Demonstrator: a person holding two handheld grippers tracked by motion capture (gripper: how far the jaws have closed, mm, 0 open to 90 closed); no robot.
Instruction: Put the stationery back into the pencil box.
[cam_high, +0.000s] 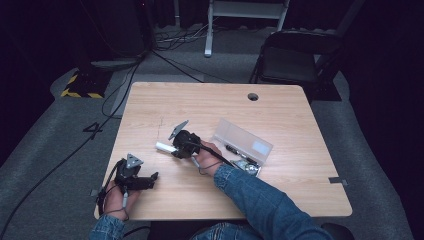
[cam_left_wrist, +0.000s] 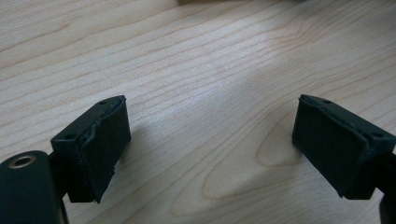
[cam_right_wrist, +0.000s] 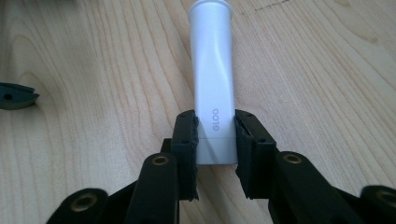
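While our right gripper (cam_right_wrist: 215, 133) pinches the near end of the white glue stick (cam_right_wrist: 212, 74) lying on the desk (cam_high: 280, 105) between its jaws, our left gripper (cam_left_wrist: 212, 140) rests near the desk's left edge, jaws spread over bare wood.

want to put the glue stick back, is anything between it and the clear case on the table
Nothing visible blocks it. The right gripper has its jaws pressed on the glue stick, and bare table lies between it and the open clear case.
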